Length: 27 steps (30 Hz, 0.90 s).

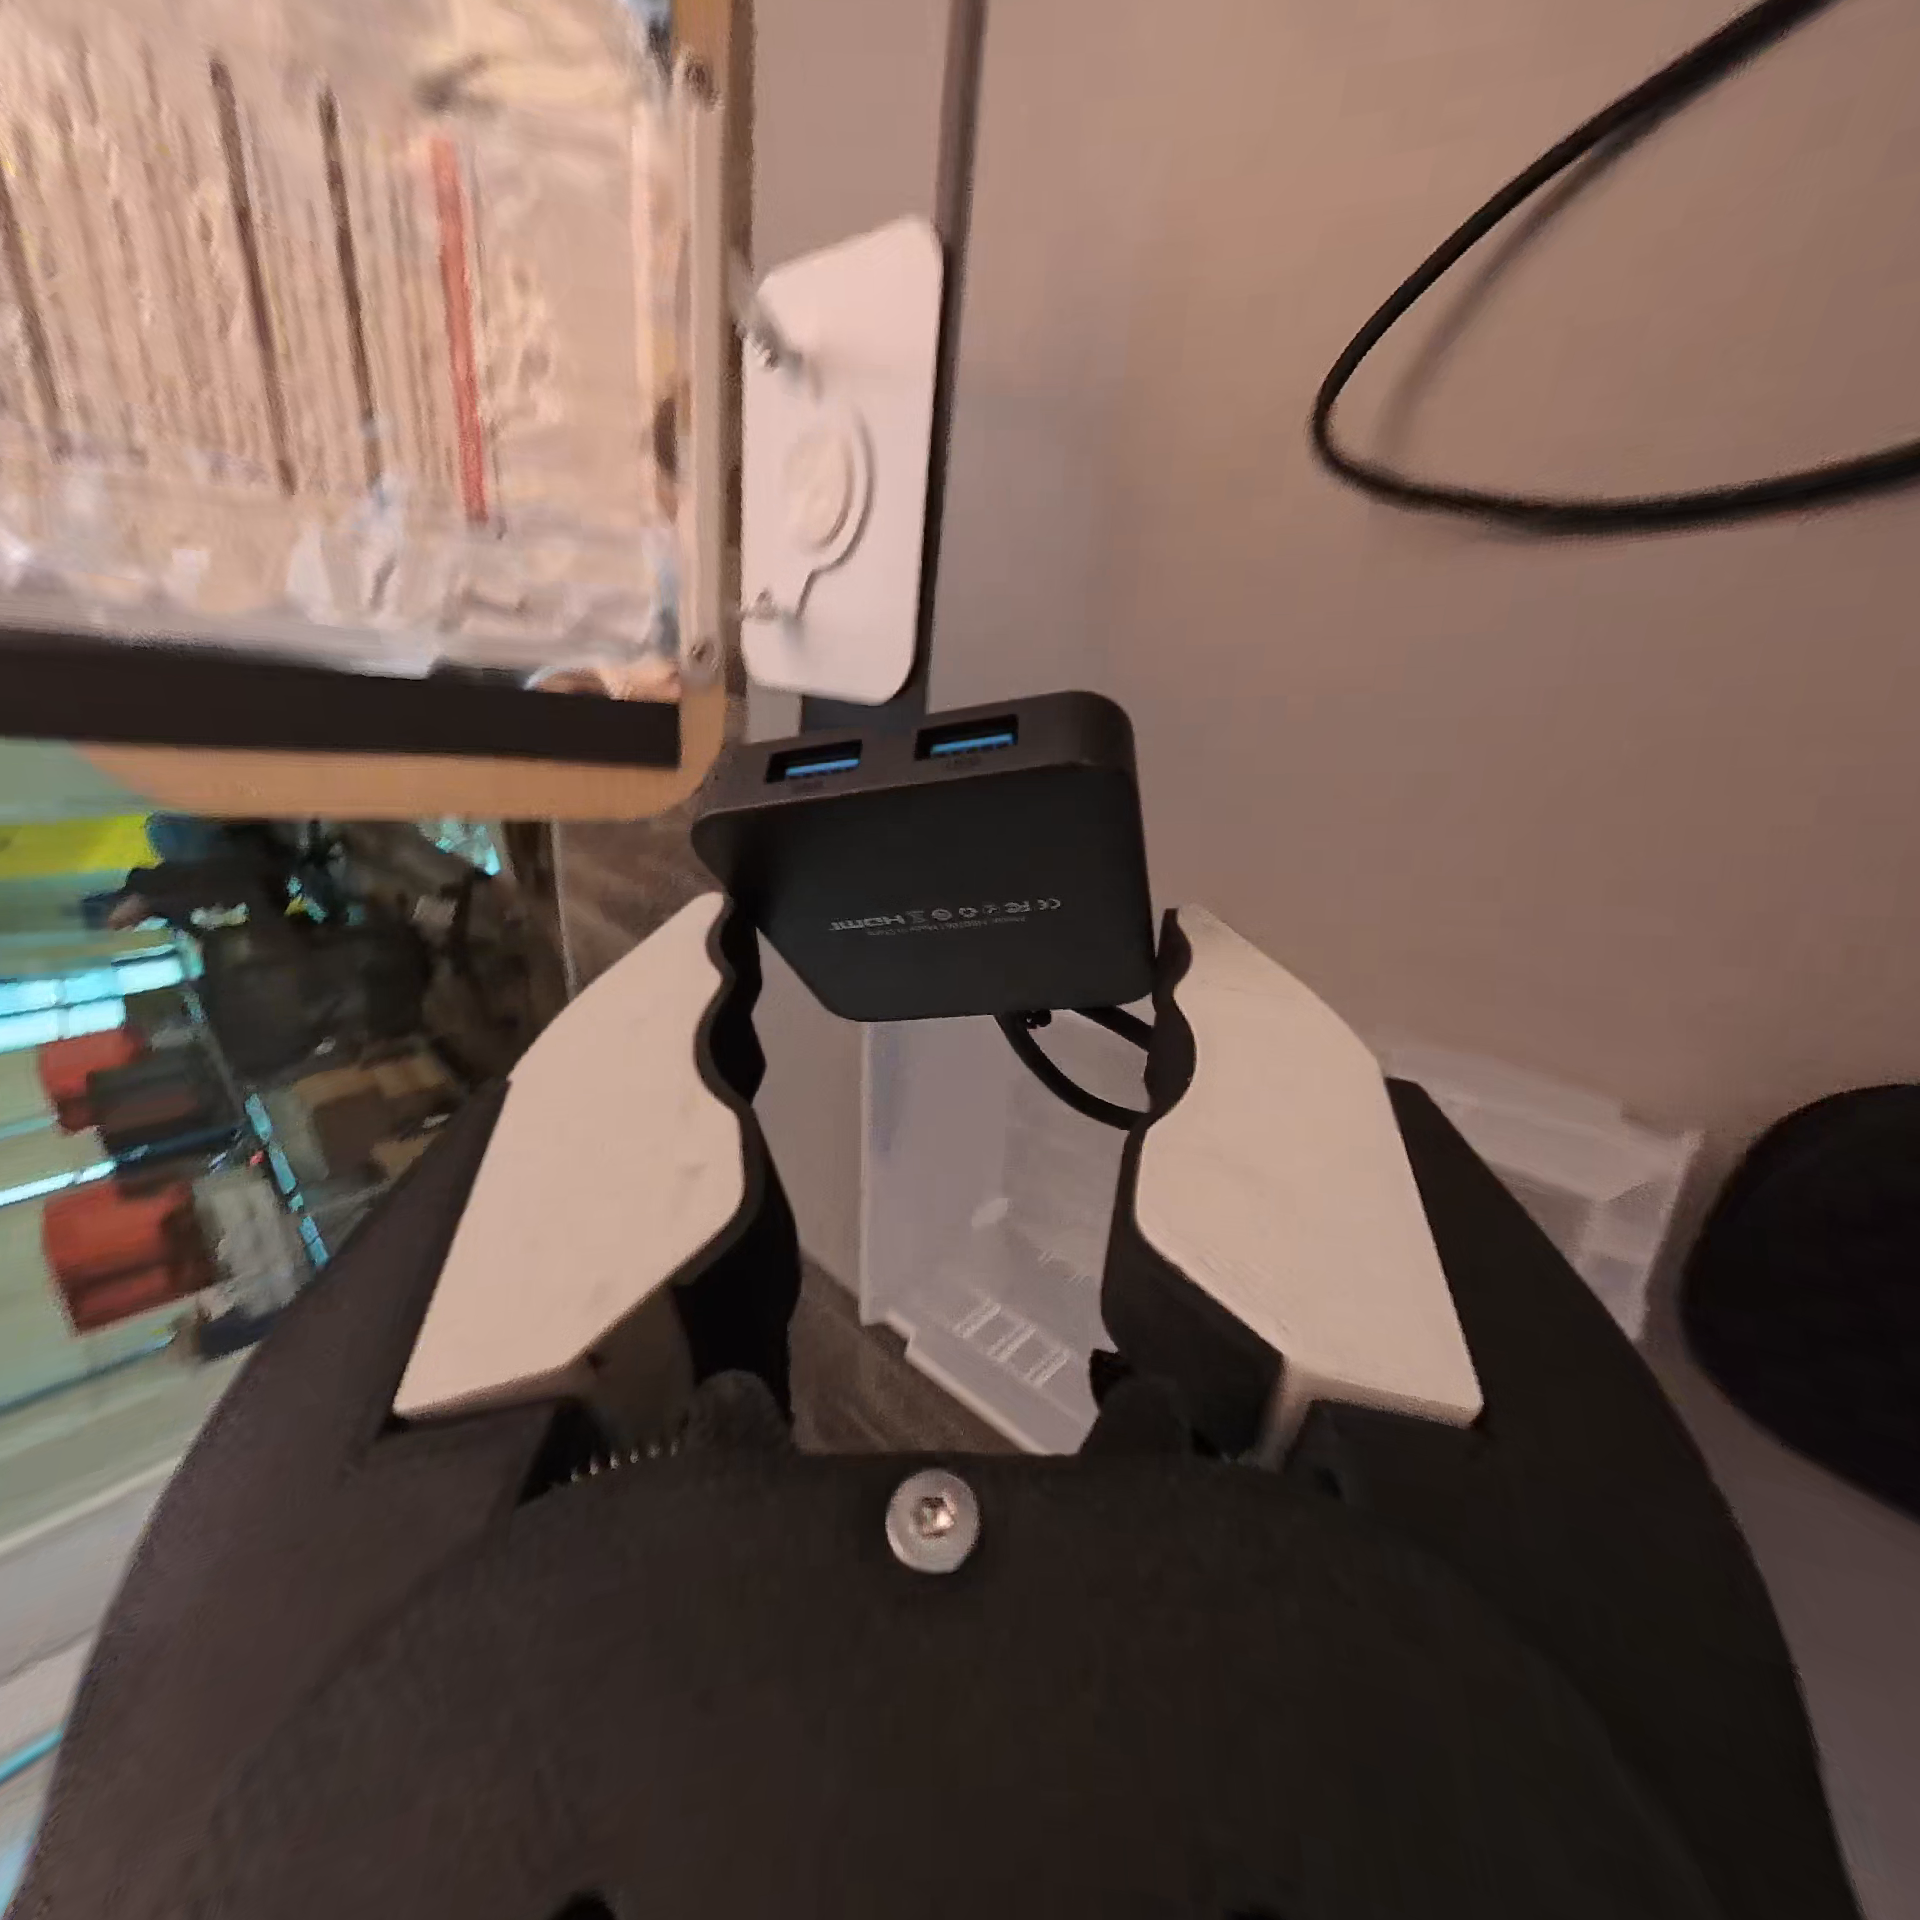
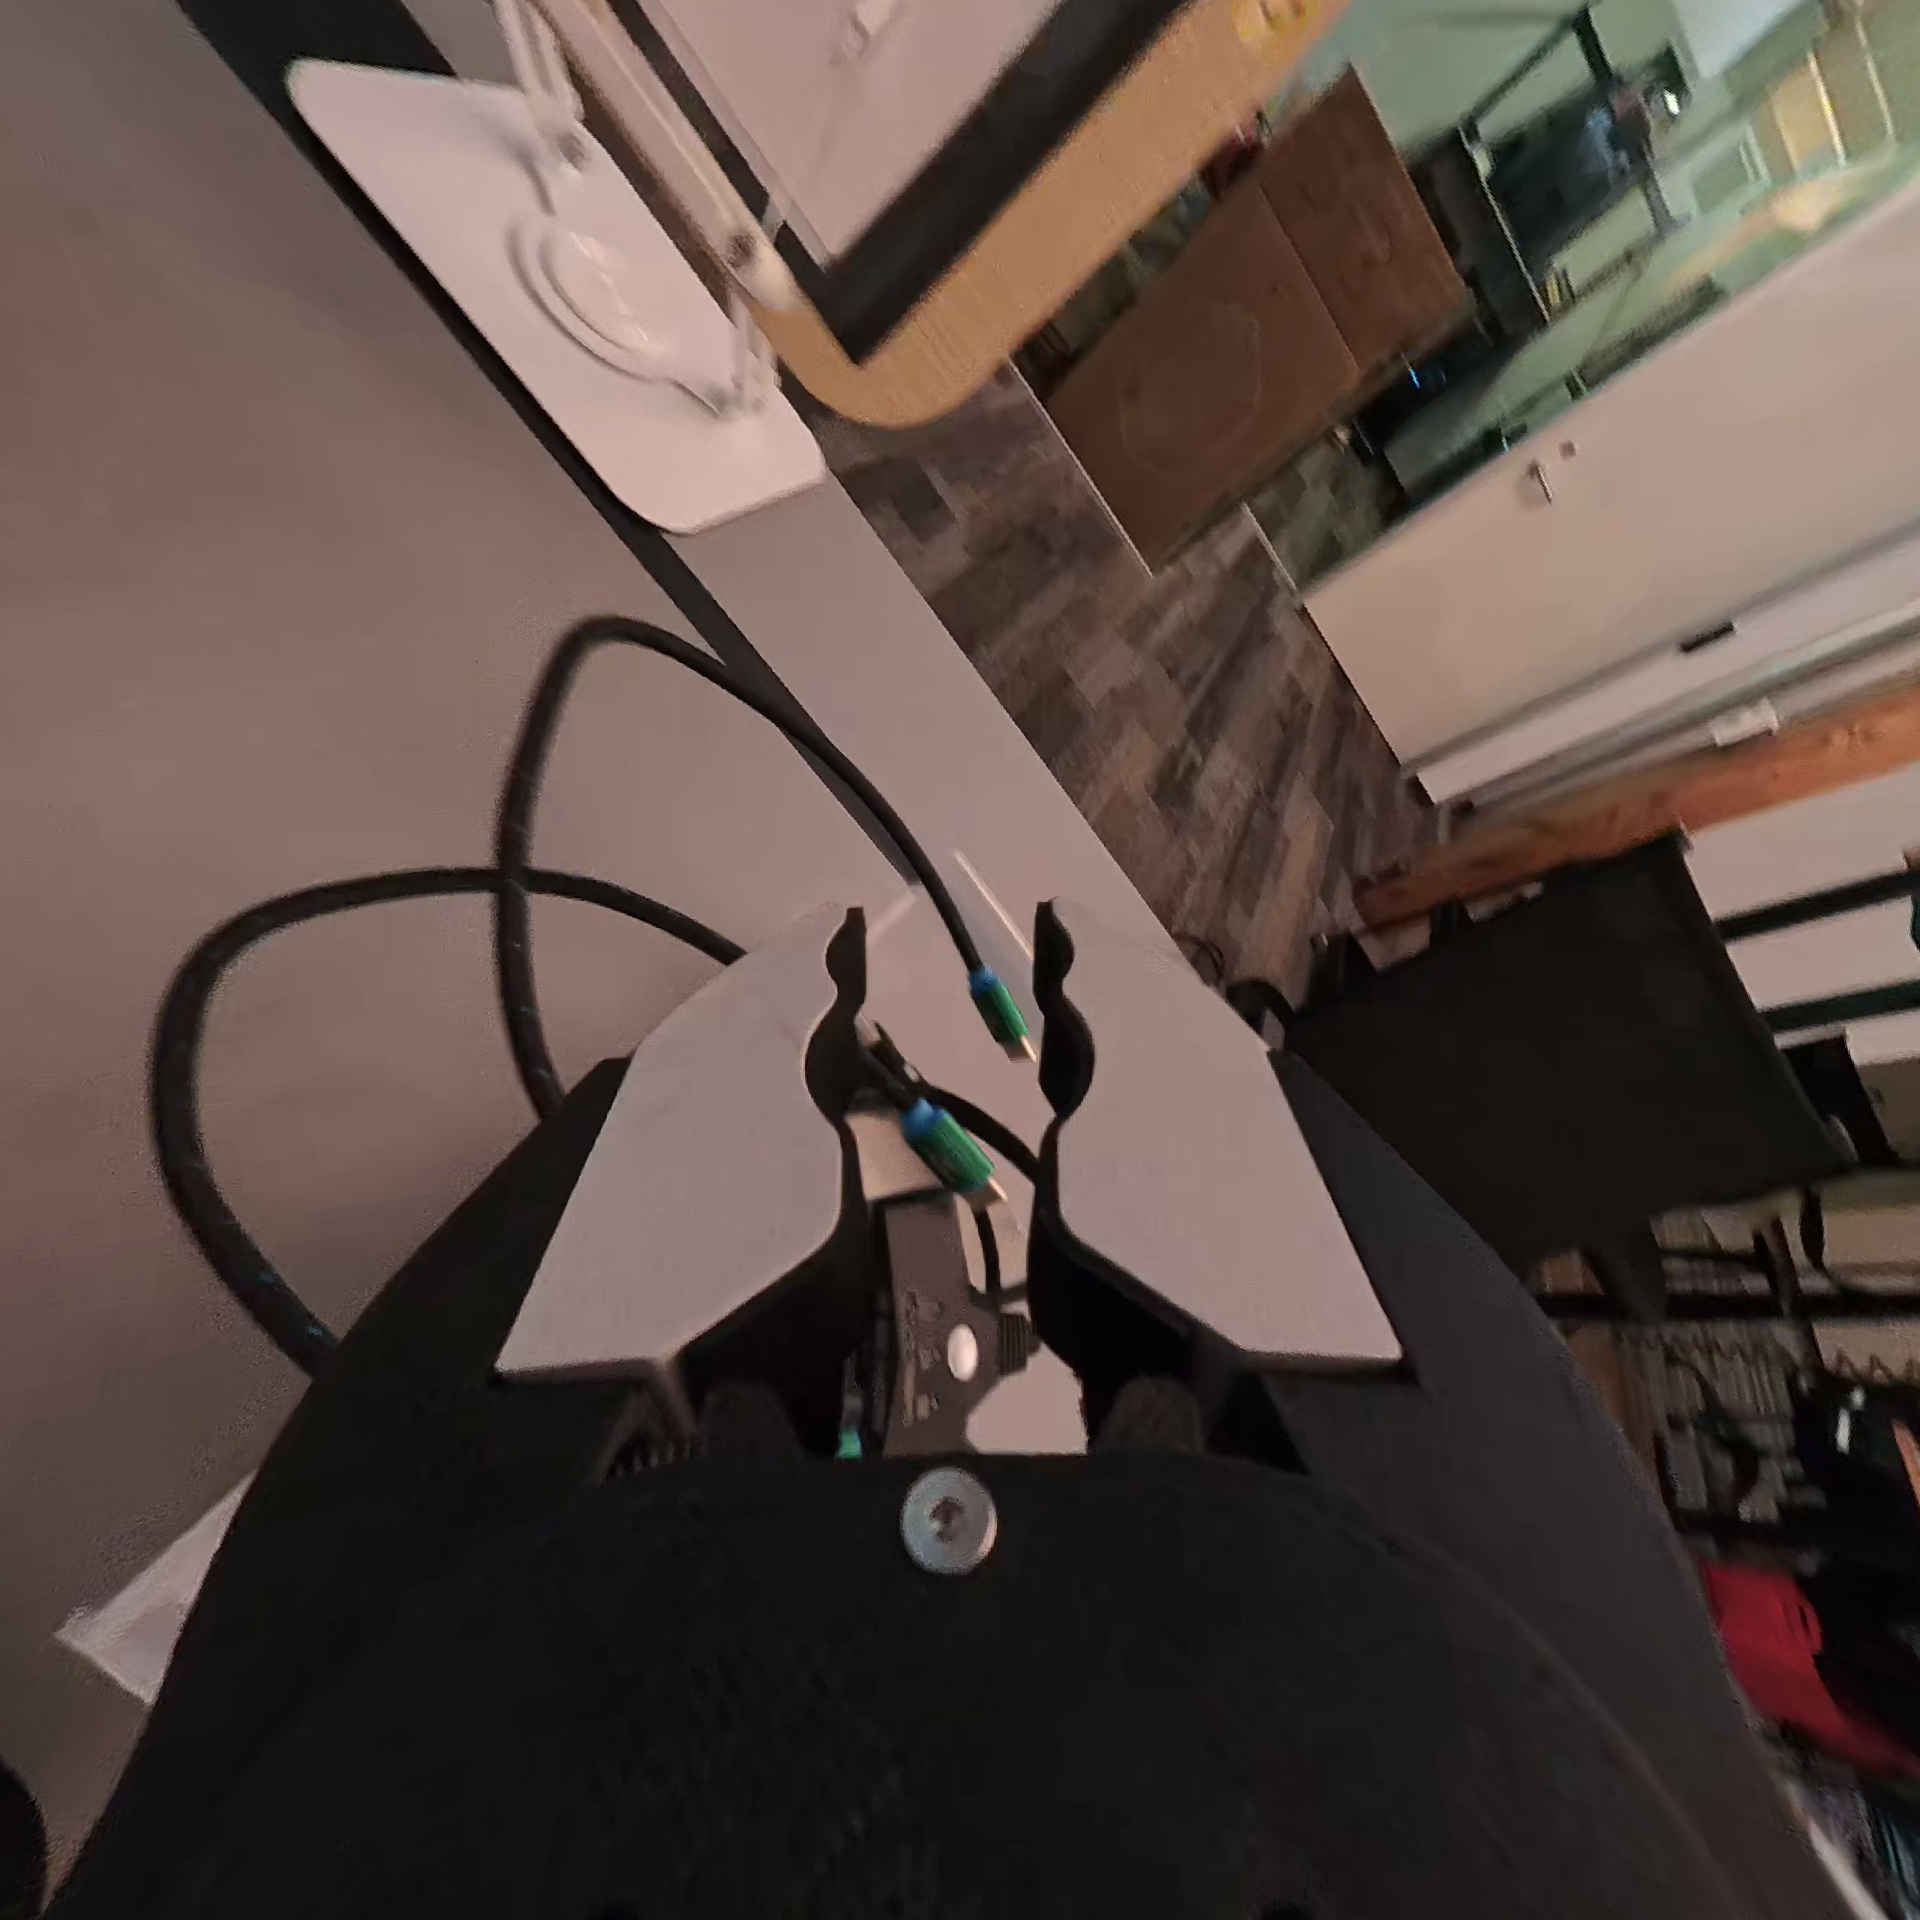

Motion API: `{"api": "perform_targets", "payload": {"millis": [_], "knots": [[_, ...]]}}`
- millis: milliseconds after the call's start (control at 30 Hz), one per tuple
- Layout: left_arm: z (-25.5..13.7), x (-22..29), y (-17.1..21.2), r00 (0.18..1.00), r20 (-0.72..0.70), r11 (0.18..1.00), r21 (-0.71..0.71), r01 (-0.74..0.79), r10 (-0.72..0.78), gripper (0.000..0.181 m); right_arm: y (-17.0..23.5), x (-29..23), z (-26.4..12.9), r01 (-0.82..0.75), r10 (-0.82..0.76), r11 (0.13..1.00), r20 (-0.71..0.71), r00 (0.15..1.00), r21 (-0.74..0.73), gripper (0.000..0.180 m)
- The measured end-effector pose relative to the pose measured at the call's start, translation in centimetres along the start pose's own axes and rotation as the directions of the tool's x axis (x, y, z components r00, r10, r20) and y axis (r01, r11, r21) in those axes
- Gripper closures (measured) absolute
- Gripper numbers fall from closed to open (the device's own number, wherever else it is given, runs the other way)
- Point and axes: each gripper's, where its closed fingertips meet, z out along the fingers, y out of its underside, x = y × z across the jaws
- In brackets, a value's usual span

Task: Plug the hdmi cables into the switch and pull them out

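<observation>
My left gripper (image 1: 951, 930) is shut on a black square switch (image 1: 935, 883) and holds it by its two side edges, above the grey table (image 1: 1455, 779). Two blue ports (image 1: 966, 740) show on the switch's far face, both empty. A thin black lead (image 1: 1081, 1070) hangs from its near side. My right gripper (image 2: 945, 925) is open over the table (image 2: 260, 623). Two black cables lie there. One green-and-blue plug (image 2: 1003, 1013) lies just past the fingertips and another (image 2: 948, 1143) lies between the fingers, untouched. A cable loop (image 1: 1455, 395) shows in the left wrist view.
A white flat base (image 1: 842, 457) (image 2: 551, 291) sits at the table's far edge under a wood-edged panel (image 1: 416, 800) (image 2: 935, 353). A clear plastic bin (image 1: 987, 1247) and a black rounded object (image 1: 1818, 1299) lie near the left gripper. A dark grey part (image 2: 925, 1320) lies under the right gripper. Floor (image 2: 1143, 675) lies beyond the table edge.
</observation>
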Motion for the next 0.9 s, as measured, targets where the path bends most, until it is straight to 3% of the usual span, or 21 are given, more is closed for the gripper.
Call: {"api": "perform_targets", "payload": {"millis": [167, 267, 500, 633, 767, 900], "knots": [[1.2, 2.6, -4.2, 0.980, -0.194, 0.996, 0.066, 0.067, -0.053, 0.108, -3.1, -3.1, 0.6, 0.092, -0.094, 0.995, 0.056, 0.994, 0.039, 0.148], [4.1, 3.5, -4.8, 0.963, -0.262, 0.997, 0.017, 0.078, -0.071, 0.108, -3.2, -4.3, 1.3, 0.150, -0.150, 0.989, 0.074, 0.986, 0.008, 0.148], [13.6, 7.1, -4.1, 0.912, -0.395, 0.986, -0.160, 0.049, -0.109, 0.109, -2.3, -6.5, 1.9, 0.207, -0.197, 0.978, 0.161, 0.967, -0.042, 0.148], [18.2, 8.7, -1.8, 0.887, -0.435, 0.967, -0.251, 0.045, -0.155, 0.109, -1.6, -7.8, 1.8, 0.243, -0.226, 0.969, 0.233, 0.946, -0.045, 0.148], [20.9, 10.8, 1.6, 0.854, -0.480, 0.922, -0.387, 0.000, -0.201, 0.109, -1.3, -7.8, 1.3, 0.240, -0.227, 0.970, 0.261, 0.938, -0.021, 0.148], [21.4, 11.4, 1.3, 0.813, -0.516, 0.921, -0.384, 0.062, -0.270, 0.109, -1.2, -7.0, 0.8, 0.216, -0.207, 0.976, 0.253, 0.945, -0.007, 0.148]]}}
